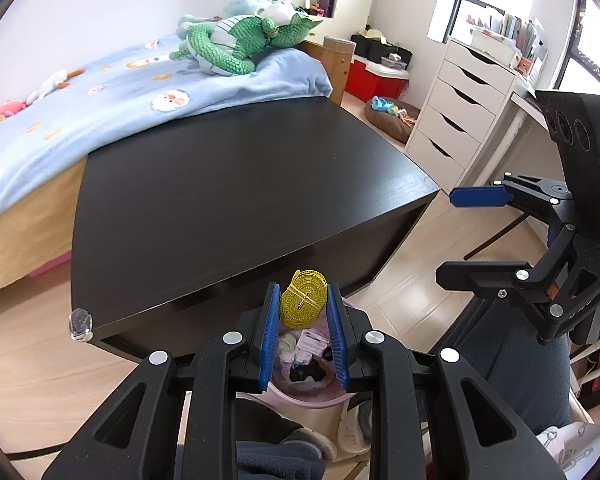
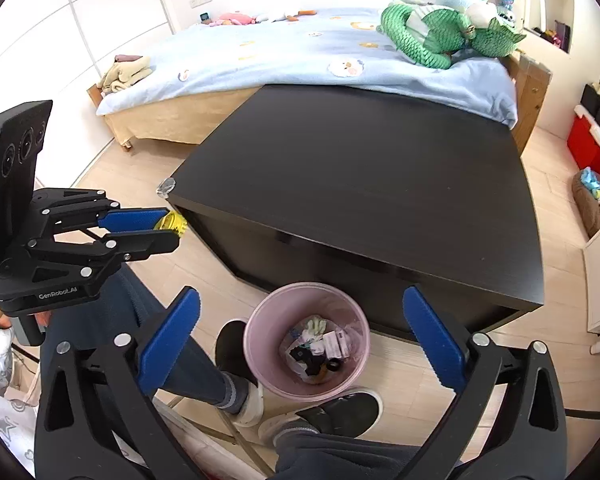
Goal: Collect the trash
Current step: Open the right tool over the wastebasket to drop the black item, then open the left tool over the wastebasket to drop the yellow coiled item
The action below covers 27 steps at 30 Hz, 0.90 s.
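On the left, our left gripper [image 1: 303,320] has its jaws closed on a coiled yellow measuring tape [image 1: 302,298], held above the round pink plastic wastebasket [image 2: 260,344] on the floor. We judge the next move is releasing it there. The dark wooden tabletop [image 2: 360,184] edge lies just beyond. To the right, our right gripper [image 2: 300,336] hovers wide open, holding nothing.

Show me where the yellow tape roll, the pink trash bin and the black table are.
yellow tape roll [image 1: 302,299], left wrist view, coiled face.
pink trash bin [image 2: 262,322], right wrist view, inner wall.
black table [image 2: 360,168], right wrist view, bare top.
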### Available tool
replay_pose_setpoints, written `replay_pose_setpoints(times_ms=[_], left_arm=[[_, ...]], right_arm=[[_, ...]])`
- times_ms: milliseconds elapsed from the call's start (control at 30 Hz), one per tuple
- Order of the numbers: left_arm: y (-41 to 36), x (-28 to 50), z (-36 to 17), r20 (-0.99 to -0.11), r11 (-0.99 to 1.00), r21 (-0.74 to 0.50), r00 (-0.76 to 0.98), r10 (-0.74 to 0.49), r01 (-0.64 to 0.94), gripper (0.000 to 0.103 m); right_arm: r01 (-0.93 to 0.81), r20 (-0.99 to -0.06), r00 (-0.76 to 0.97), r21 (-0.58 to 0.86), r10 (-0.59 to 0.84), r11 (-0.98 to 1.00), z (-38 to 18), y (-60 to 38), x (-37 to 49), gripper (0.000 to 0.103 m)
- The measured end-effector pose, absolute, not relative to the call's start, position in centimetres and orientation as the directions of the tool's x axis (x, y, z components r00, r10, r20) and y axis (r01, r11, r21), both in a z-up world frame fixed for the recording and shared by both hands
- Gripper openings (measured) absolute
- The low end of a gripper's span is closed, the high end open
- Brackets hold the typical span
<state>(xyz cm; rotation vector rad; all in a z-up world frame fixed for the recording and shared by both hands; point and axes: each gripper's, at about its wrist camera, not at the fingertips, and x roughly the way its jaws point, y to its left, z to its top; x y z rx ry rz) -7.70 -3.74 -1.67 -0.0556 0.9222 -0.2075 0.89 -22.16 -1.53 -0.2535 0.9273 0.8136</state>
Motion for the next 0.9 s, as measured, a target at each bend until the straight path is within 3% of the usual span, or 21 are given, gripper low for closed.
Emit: replay_pose_setpoints(times_ms=[800,900], left_arm=[[-6.6,-7.0,-0.7,-0.781,0.958,-0.135,0.568,-0.260,0.254,0.024],[-6.9,-6.8,-0.8,-0.778,0.956,-0.134,0.569,-0.264,0.261,0.036]], right_arm=[[-0.628,-0.763,0.421,0.146,0.491,0.764,0.6,-25.8,1.2,0.100],[-0.624,-0.761,0.419,0.155,0.496,0.766,0.6,-26.1,1.3,0.100]])
